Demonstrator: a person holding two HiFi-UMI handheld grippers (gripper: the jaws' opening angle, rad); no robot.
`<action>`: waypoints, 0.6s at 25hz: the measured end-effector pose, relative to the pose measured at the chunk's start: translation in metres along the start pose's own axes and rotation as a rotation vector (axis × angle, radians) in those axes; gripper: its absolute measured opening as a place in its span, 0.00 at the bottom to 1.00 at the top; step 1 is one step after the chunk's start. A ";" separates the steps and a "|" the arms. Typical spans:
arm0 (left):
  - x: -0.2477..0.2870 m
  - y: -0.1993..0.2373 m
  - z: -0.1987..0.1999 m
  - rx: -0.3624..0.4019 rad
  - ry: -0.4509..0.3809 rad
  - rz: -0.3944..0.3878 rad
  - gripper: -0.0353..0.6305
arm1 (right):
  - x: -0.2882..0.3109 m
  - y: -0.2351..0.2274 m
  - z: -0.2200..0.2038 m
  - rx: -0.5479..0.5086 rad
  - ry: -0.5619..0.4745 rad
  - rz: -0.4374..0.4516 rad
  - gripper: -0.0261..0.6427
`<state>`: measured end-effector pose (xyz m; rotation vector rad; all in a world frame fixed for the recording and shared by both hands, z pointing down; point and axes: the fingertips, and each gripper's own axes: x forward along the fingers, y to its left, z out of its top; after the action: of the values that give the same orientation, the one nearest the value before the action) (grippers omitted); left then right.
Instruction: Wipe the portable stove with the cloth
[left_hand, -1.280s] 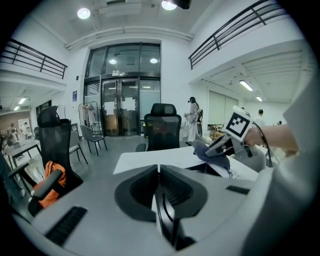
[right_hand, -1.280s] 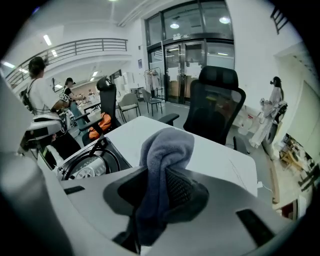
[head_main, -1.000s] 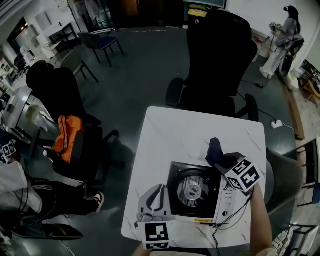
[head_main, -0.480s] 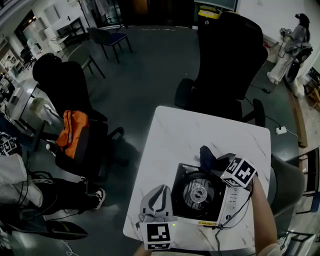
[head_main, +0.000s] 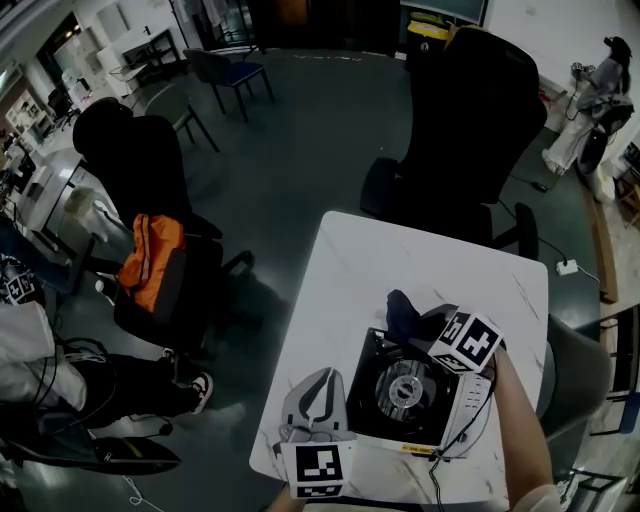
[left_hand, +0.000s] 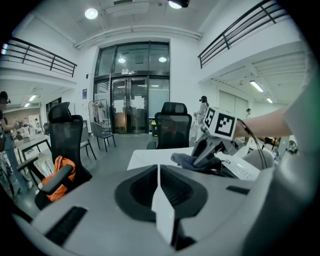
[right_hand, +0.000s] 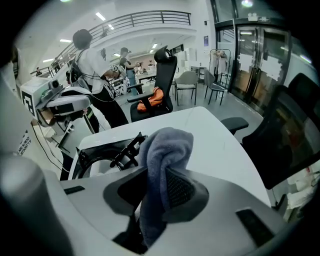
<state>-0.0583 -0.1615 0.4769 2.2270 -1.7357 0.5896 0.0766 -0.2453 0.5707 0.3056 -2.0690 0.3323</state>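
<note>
left gripper (head_main: 321, 392) near the table's near edge, just left of the stove, jaws pressed together on nothing. portable stove (head_main: 412, 396) on the white table (head_main: 350, 270), long axis running left to right, control panel at its right end. right gripper (head_main: 418, 318) clamps the cloth (head_main: 399, 308), which is folded lengthwise along the jaws and bulges past the tips at the stove's far edge. black chair (head_main: 470, 110) beyond

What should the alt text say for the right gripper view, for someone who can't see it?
The right gripper has its jaws shut on a grey-blue cloth that bunches up over them. The portable stove, with its black top, sits just beyond to the left on a white table. Behind are an office chair and a person standing, back turned.
</note>
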 end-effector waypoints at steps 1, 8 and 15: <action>0.000 0.001 0.000 -0.002 0.000 0.002 0.09 | 0.002 0.000 0.003 -0.008 0.003 0.003 0.20; 0.002 0.011 0.002 -0.014 -0.005 0.015 0.09 | 0.014 0.006 0.024 -0.045 0.009 0.018 0.20; 0.003 0.018 0.007 -0.017 -0.016 0.025 0.09 | 0.018 0.005 0.040 -0.047 -0.012 0.003 0.20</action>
<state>-0.0737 -0.1711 0.4715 2.2076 -1.7716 0.5613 0.0335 -0.2563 0.5667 0.2772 -2.0860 0.2840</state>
